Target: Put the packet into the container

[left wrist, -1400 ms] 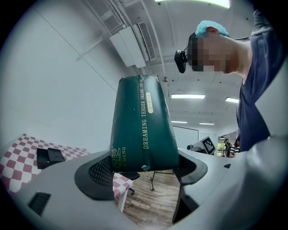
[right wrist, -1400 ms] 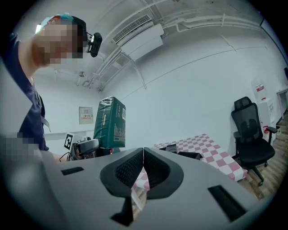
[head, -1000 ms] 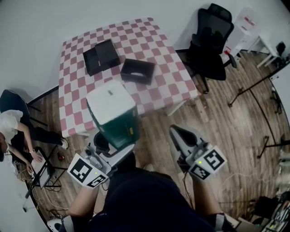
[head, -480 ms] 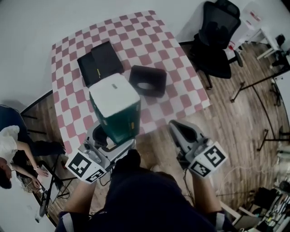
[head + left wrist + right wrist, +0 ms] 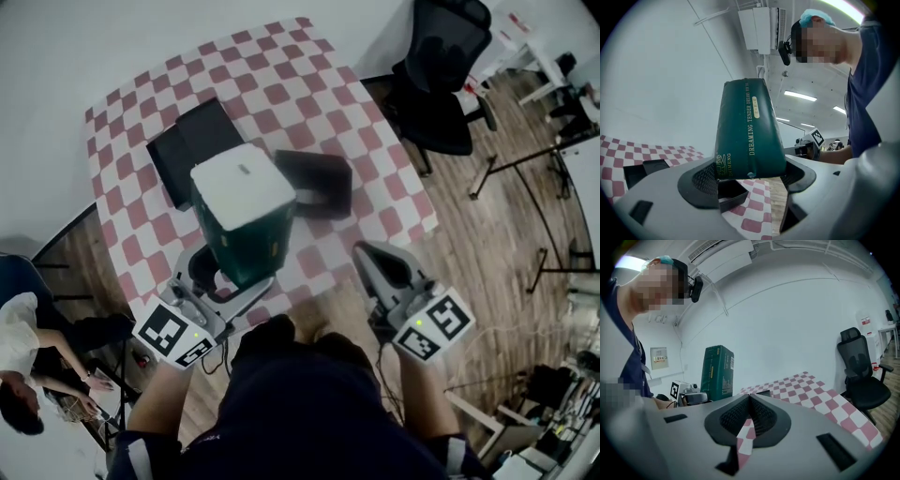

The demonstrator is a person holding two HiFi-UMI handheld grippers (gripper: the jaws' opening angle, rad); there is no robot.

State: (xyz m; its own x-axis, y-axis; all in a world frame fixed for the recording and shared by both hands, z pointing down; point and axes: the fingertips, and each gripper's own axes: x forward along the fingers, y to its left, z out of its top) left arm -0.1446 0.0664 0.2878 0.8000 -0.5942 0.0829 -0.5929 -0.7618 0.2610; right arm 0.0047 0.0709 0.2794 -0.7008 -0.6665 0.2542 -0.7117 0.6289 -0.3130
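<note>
Two grippers work over a checked table (image 5: 366, 141). In the head view, we hold a green packet (image 5: 246, 211) upright above the cloth, its lower end clamped in our left gripper (image 5: 228, 277). The open black container (image 5: 319, 183) sits on the table just to the packet's right, and a second black box (image 5: 187, 150) lies beyond. Our right gripper (image 5: 367, 255) hangs near the table's edge. In the left gripper view, both jaws press the packet's bottom. In the right gripper view, the jaws meet with nothing between them, and an office chair (image 5: 860, 376) stands beside the table.
</note>
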